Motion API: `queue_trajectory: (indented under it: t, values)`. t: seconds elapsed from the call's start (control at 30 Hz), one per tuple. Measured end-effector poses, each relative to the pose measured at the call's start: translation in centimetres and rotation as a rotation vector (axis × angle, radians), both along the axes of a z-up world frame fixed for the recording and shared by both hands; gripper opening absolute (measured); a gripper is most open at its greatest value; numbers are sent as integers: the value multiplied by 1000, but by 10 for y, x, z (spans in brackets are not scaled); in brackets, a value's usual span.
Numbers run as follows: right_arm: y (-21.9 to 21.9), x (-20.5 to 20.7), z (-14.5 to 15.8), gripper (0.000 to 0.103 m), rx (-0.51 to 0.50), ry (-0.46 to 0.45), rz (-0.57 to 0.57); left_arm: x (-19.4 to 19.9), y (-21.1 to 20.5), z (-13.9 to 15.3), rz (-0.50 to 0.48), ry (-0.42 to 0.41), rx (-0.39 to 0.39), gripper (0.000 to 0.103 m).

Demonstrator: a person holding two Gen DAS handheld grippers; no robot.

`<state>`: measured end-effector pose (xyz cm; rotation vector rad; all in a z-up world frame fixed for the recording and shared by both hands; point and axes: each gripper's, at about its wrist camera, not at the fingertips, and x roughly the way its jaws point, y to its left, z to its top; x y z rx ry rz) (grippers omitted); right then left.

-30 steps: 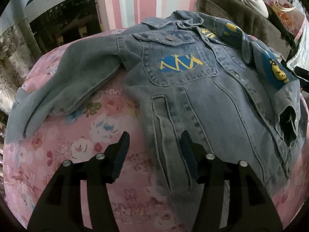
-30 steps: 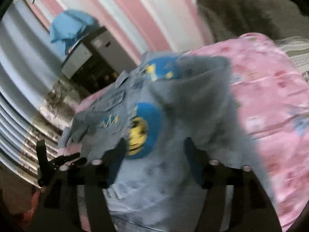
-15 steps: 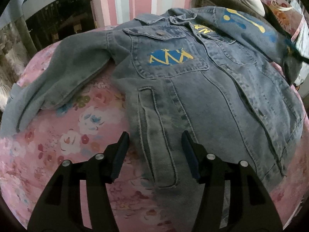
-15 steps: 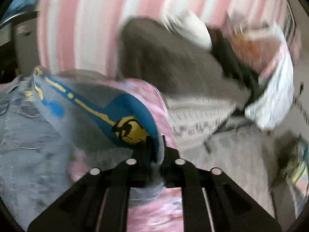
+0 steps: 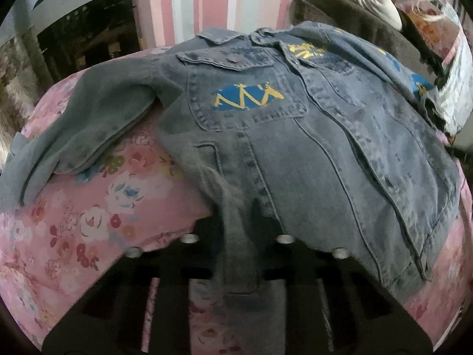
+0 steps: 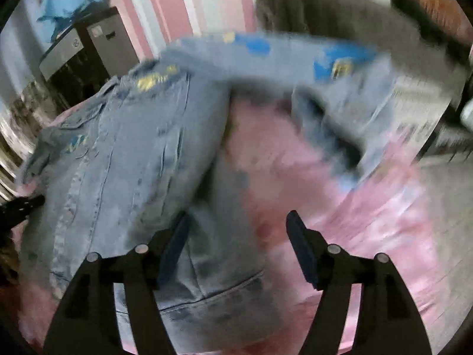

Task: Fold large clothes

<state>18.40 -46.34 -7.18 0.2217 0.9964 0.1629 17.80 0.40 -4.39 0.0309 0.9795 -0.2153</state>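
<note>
A blue denim jacket [image 5: 310,148] with blue and yellow patches lies front-up on a pink floral bed [image 5: 88,207]. Its left sleeve [image 5: 88,130] lies spread out to the left. My left gripper [image 5: 236,224] is shut on the jacket's bottom hem near the pocket, and bunched fabric covers its fingertips. In the blurred right wrist view the jacket [image 6: 133,162] lies to the left, and its other sleeve [image 6: 295,56] with patches stretches out to the right. My right gripper [image 6: 239,236] is open and empty above the jacket's lower right corner.
A pink striped wall [image 5: 207,0] stands behind the bed. A dark appliance [image 5: 82,29] sits at the back left. A brown blanket pile [image 5: 354,20] and white bags [image 5: 455,88] lie at the back right, past the bed edge.
My left gripper moved in and closed on the jacket's bottom hem. My right gripper let go of the patched sleeve, opened, and swung back over the jacket's lower right corner.
</note>
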Motion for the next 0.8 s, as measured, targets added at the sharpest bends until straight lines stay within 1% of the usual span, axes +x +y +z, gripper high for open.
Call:
queue_trajectory:
  t: [0.03,0.07,0.1,0.2,0.33,0.43,0.5,0.53,0.6,0.63,0.67,0.7,0.73,0.77,0.8]
  values:
    - [3,-2,-2,18,13,-2,9,2,3,0,7,6,-23,8]
    - [7,-11,1,9,31,-14,12,2,6,1,11,10,-44,6]
    - [10,-17,8,8,55,-32,12,3,7,3,11,8,-57,6]
    - [25,-28,39,7,170,-94,50,0,11,18,-9,-24,-91,5]
    - [48,-48,71,7,279,-139,107,-7,31,57,-37,-83,-172,5]
    - [64,-66,88,7,362,-162,156,-20,54,84,-52,-102,-191,5]
    - [64,-81,89,7,401,-162,172,-29,71,95,-52,-95,-198,5]
    - [62,-92,87,7,402,-155,171,-38,87,99,-42,-78,-214,5]
    - [58,-106,77,6,371,-131,164,-48,105,98,-28,-48,-234,5]
    - [55,-113,62,6,335,-102,146,-55,114,90,-25,-15,-242,5]
    - [51,-117,47,6,312,-66,128,-58,117,81,-27,7,-233,5]
    - [48,-118,30,6,288,-30,111,-62,118,70,-28,26,-207,5]
    - [45,-122,10,6,240,14,89,-66,115,52,-25,46,-151,5]
    - [44,-123,-4,6,208,42,78,-67,114,42,-22,58,-117,5]
    - [42,-125,-12,6,223,34,79,-67,111,28,-24,72,-88,5]
